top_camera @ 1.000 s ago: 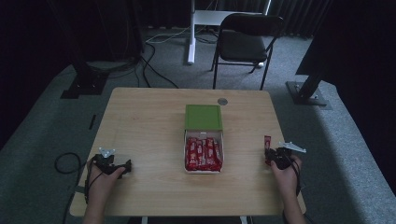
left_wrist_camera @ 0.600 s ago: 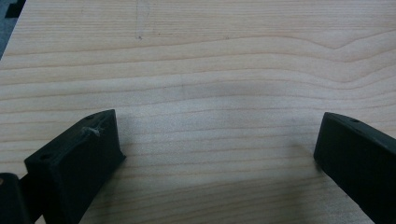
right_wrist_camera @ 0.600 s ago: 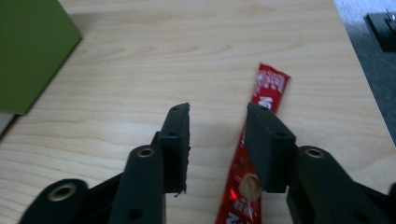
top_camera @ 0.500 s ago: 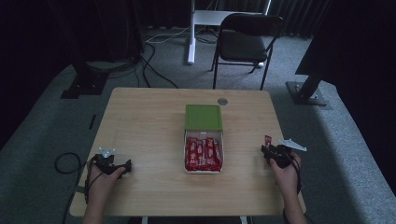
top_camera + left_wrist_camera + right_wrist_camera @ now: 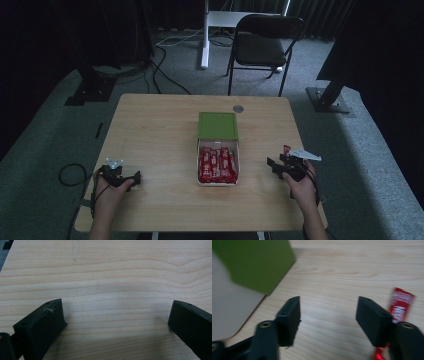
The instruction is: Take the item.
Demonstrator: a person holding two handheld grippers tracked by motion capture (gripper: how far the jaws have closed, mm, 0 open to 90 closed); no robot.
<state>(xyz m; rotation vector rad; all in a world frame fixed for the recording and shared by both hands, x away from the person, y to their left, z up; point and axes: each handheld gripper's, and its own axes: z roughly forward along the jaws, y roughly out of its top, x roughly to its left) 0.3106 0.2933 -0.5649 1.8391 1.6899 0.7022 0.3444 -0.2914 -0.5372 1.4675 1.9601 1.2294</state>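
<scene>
high view: a white box [image 5: 218,181] sits mid-worktop [image 5: 160,130], its green lid [image 5: 217,125] folded back on the far side, red snack packets [image 5: 217,164] lying side by side inside. one further red packet [image 5: 286,150] lies apart from the box near the right edge, just beside the right gripper [image 5: 274,165]; in the right gripper view it [image 5: 400,305] lies outside the right-hand jaw, not between the jaws.

right gripper: jaws have just been opening and stand apart, nothing between them but bare wood. left gripper [image 5: 134,177]: rests near the left front of the worktop, jaws spread wide over bare wood in the left gripper view, holding nothing.

step in hand, as judged: packing the loose packet into the box. recommended handling: turn the right gripper so the packet lies squarely between the jaws, close across its narrow width near the middle, and press lightly, as the wrapper looks thin and could crumple or slip. lift clear of the box wall before lowering. the left gripper could steady the box wall if it slides.

count: one box with one lid; one loose packet; packets in the box appear to be about four, exact number not certain at this resolution; two grippers; one small round grey disc [image 5: 238,108] near the far edge of the worktop; one chair [image 5: 265,45] beyond.
</scene>
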